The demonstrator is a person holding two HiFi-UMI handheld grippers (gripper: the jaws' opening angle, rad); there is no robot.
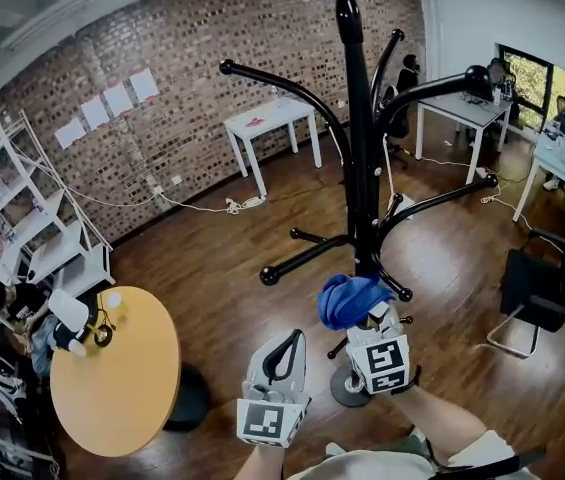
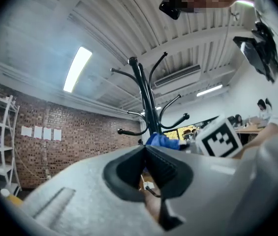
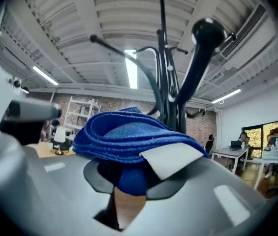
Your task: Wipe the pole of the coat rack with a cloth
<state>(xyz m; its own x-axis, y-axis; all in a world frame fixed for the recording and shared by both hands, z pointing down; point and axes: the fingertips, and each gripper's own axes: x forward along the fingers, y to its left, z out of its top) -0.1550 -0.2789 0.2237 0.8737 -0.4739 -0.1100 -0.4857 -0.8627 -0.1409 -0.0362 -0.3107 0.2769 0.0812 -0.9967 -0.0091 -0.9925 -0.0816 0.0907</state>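
— Where is the cloth [image 1: 346, 299] held?
— It is clamped in the fingers of the right gripper [image 1: 368, 314], low down, with the upright pole [image 1: 361, 168] just beyond. The left gripper [image 1: 282, 352] is held farther left, fingers together, empty.

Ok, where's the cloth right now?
Head view: the blue cloth sits clamped in the right gripper, low beside the coat rack pole.

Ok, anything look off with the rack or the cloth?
Nothing stands out. The coat rack stands upright, and the blue cloth sits bunched in the right gripper, close beside it.
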